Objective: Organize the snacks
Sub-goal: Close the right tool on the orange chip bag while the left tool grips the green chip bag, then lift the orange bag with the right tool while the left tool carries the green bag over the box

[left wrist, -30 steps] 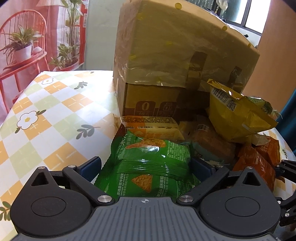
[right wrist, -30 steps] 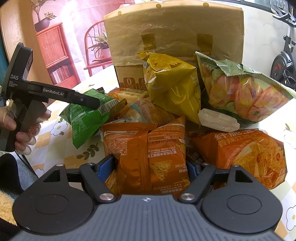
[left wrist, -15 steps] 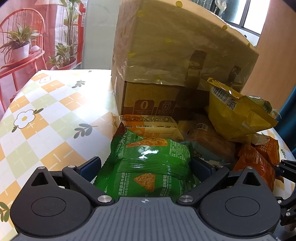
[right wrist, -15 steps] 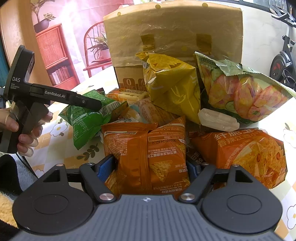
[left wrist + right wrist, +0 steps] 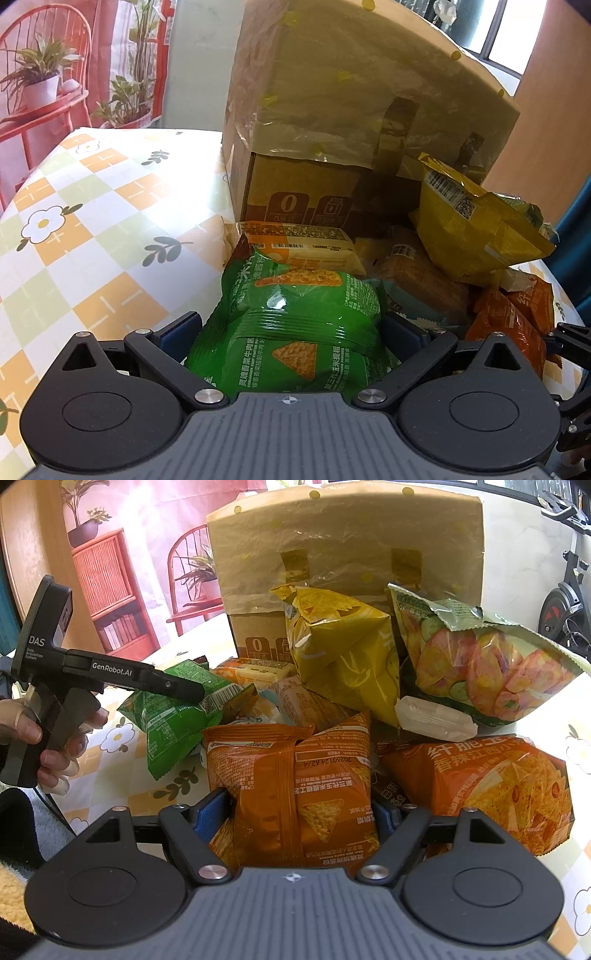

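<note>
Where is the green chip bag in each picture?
Left wrist view: the green chip bag is bottom middle, squeezed between the left tongs.
Right wrist view: it is at middle left, under the left tongs.
Shared landmark: the cardboard box behind the snack pile.

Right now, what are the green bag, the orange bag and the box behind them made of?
Green bag: glossy plastic film, judging by bright glare and fine creases where the left gripper squeezes it.
Orange bag: similar film, slightly duller, with a crimped back seam, in the right gripper.
Box: brown corrugated cardboard by its look, draped in thin crinkly yellowish film, probably plastic.
</note>
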Demonstrator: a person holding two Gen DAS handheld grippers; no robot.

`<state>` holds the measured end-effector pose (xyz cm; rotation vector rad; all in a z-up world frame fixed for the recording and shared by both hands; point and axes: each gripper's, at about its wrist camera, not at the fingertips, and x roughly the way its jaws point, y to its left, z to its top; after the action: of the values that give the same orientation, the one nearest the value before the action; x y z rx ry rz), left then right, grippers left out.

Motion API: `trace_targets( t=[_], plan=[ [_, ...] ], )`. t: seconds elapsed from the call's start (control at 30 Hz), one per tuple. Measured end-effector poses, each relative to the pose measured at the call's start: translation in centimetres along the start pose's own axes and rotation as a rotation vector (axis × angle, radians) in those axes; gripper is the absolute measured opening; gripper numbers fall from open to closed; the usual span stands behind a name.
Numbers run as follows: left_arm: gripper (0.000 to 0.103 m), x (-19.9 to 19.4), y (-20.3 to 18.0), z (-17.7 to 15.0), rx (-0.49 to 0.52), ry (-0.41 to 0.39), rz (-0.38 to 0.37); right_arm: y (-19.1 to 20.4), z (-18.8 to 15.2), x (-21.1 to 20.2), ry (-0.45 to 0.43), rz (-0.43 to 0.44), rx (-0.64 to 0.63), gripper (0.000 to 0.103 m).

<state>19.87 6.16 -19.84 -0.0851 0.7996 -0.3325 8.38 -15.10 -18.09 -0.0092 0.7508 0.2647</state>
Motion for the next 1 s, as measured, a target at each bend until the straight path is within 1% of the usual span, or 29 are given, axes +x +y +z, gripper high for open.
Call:
trace_targets(
  t=[0.07,0.17,0.3,0.33,0.57,0.83,1.0],
  plan=[
    [0.103,-0.1,-0.2,-0.1,0.007,-0.004,0.008,0.0,0.0,0.0,0.0,0.0,0.0,0.079],
    [0.102,-0.4,-0.3,-0.2,-0.013,-0.013,0.022,0.0,0.0,0.0,-0.001,-0.001,0.001,0.079],
    [0.086,-1.4,-0.7,-0.6,-0.008,-0.047,0.044,-0.1,0.1,0.0,-0.002,0.0,0.008,0.079],
    [0.08,-1.7,-0.7,-0.6,-0.012,-0.053,0.047,-0.1,0.1,-0.1,-0.003,0.001,0.011,0.078],
    [0.078,-2.5,-0.5,-0.9,-0.045,-0.062,0.056,-0.1,0.1,-0.4,-0.018,0.016,0.026,0.075],
    [0.078,-4.6,-1.2,-0.7,-0.023,-0.128,0.068,0.1,0.4,-0.8,-0.042,0.022,0.024,0.074],
    [0.078,-5.5,-1.5,-0.5,-0.022,-0.149,0.069,0.3,0.5,-1.3,-0.062,0.022,0.032,0.073]
  ],
)
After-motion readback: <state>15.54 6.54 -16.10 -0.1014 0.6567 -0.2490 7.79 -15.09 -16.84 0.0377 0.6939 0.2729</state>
